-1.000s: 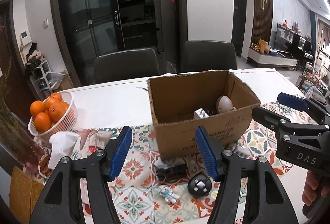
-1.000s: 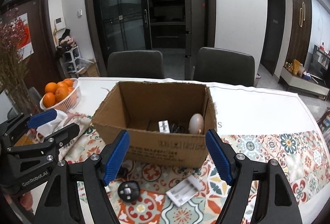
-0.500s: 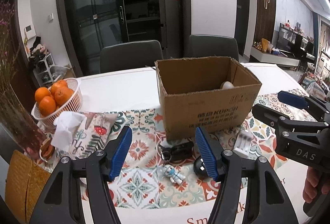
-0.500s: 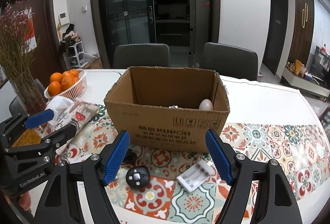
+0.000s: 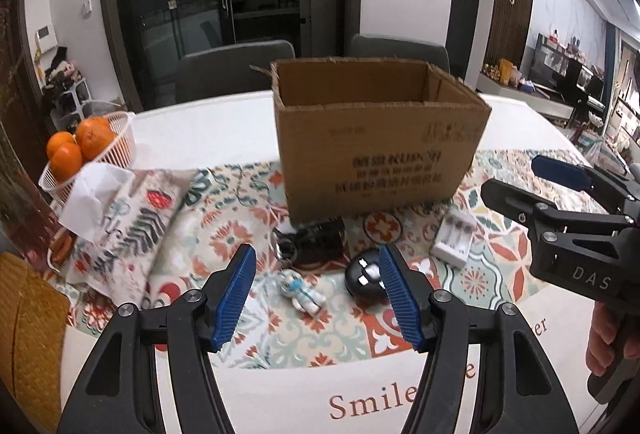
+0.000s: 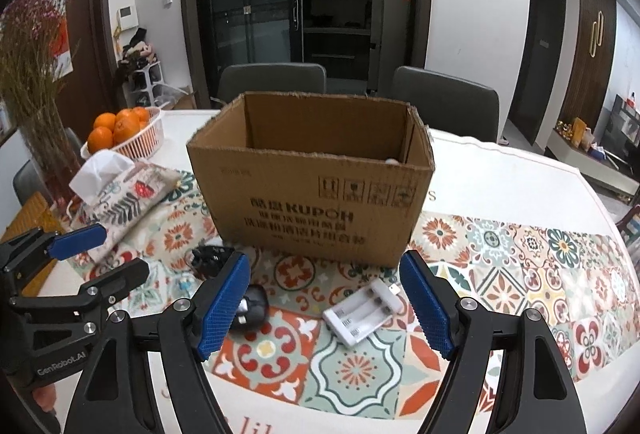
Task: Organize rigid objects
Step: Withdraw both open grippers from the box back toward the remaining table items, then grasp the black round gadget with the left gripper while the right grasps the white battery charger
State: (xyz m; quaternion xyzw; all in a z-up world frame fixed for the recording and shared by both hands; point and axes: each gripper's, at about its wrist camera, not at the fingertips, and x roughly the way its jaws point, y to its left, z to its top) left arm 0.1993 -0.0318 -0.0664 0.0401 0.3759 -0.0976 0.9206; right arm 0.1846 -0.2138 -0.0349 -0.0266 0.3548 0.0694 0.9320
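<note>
Table (image 6: 500, 178), white top, with a patterned tile-print runner (image 6: 520, 274) across the near half. Two grey chairs (image 6: 272, 82) behind it.

Cardboard box (image 6: 312, 202), open top, printed text on the near face, stands upright on the runner at mid-table. A pale rounded object just shows over its near rim at the right corner in the right wrist view; what it is cannot be told.

Fabric tissue pouch (image 5: 132, 218) with a white tissue sticking out, left of the box. Beyond it a white basket (image 5: 120, 150) of oranges (image 5: 80, 146).

Left gripper (image 5: 316, 290): blue pads apart, nothing between them, above the runner in front of the box. Right gripper (image 6: 324, 302): jaws apart, nothing held; the battery charger lies on the runner beyond the gap. A hand (image 5: 604, 338) shows at the right gripper's handle in the left wrist view.

Loose items on the runner, all in front of the box, none in it:
- white battery charger (image 6: 360, 310), slots up, near the box's right front corner
- dark key bundle (image 5: 312, 242), touching or just beside the box's near face
- black round plug adapter (image 5: 366, 276), between the keys and the charger
- small white astronaut figure (image 5: 302, 290), lying flat, nearest the left gripper
</note>
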